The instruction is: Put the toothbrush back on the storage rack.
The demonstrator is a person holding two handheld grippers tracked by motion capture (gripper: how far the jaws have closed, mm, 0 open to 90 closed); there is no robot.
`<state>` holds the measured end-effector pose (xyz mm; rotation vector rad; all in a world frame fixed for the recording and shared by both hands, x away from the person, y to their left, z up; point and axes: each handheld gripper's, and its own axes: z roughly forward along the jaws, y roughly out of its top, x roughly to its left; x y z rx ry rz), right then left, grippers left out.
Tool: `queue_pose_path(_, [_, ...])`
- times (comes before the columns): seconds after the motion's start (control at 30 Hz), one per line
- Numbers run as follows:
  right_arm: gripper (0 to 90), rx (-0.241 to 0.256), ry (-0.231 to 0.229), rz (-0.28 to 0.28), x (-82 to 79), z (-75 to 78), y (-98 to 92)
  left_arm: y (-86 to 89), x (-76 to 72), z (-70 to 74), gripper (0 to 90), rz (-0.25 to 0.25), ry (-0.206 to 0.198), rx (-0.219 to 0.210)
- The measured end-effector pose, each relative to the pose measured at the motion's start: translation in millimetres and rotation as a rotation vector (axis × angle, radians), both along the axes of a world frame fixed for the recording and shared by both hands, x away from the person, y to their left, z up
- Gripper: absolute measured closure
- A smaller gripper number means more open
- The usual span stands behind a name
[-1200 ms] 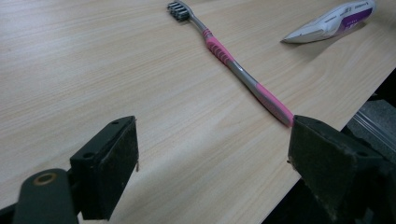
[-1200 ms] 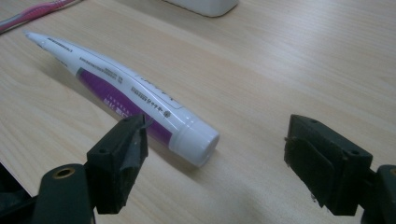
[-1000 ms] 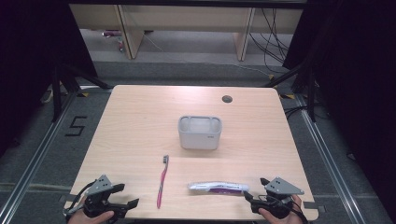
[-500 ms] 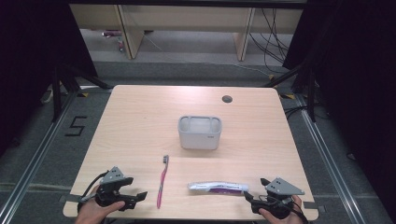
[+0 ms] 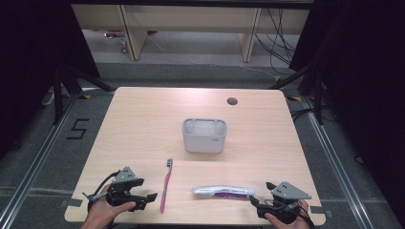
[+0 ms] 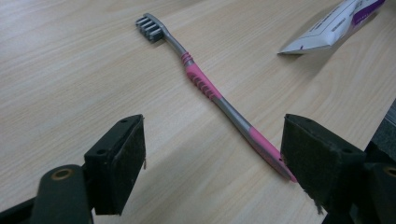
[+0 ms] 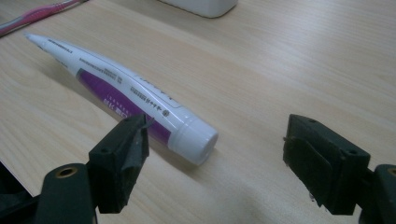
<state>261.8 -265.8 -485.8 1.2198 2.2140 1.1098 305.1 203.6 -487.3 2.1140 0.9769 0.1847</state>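
I am holding my left gripper (image 5: 143, 199) low over the near left of the bench (image 5: 143, 124), its fingers (image 6: 123, 158) spread wide and gripping nothing. Just right of it one toothbrush (image 6: 205, 86) is lying flat, pink and grey, its bristled head pointing far and its handle end reaching close to my right-hand finger. My right gripper (image 5: 260, 206) is sitting at the near right, fingers (image 7: 123, 154) also spread and empty. One white and purple toothpaste tube (image 7: 126, 100) is lying on its side before it, its white cap nearest those fingers. Farther off, mid-bench, one grey tub (image 5: 204, 135) is standing upright, well apart from both. Nothing is lying between my fingers and either thing.
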Motion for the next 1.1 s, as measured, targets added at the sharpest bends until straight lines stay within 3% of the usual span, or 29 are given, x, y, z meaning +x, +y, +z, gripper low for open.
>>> queue_pose_path(0.03, [22.9,0.000,0.000,0.000,0.0,0.0,-0.1,-1.9,2.2,0.3,24.0,-0.004,-0.002,0.006])
queue_pose_path(0.07, [22.9,-0.021,-0.030,0.008,1.5,0.0,-2.0,-4.6,4.5,1.0,24.8,-0.003,0.004,0.012])
queue_pose_path(0.17, [22.9,-0.002,0.000,-0.006,-0.3,0.5,-0.4,-9.8,9.6,2.5,27.7,-0.014,0.003,0.038])
queue_pose_path(0.2, [22.9,-0.010,-0.029,0.012,1.7,-0.2,-2.2,-15.7,15.2,1.9,28.2,-0.026,0.007,0.063])
queue_pose_path(0.27, [22.9,-0.015,-0.028,0.013,1.5,0.0,-2.8,-18.3,18.4,1.4,29.7,-0.028,0.020,0.069])
queue_pose_path(0.33, [22.9,-0.020,-0.039,0.013,1.7,-0.1,-3.9,-24.7,25.8,-0.7,31.6,-0.032,0.048,0.101])
queue_pose_path(0.63, [23.1,-0.021,-0.027,0.026,1.0,-0.4,-1.7,-39.1,37.6,-4.8,36.7,-0.036,0.089,0.118])
queue_pose_path(0.67, [23.1,0.006,0.008,0.007,-1.3,0.0,0.7,-40.0,38.3,-5.0,37.9,-0.041,0.094,0.120])
queue_pose_path(0.8, [23.4,-0.013,-0.013,0.020,0.2,0.1,-1.8,-40.9,41.4,-3.5,42.9,-0.050,0.112,0.153])
queue_pose_path(1.1, [23.6,-0.018,-0.026,0.030,0.7,0.6,-2.5,-45.2,48.2,-3.4,48.4,-0.054,0.122,0.172])
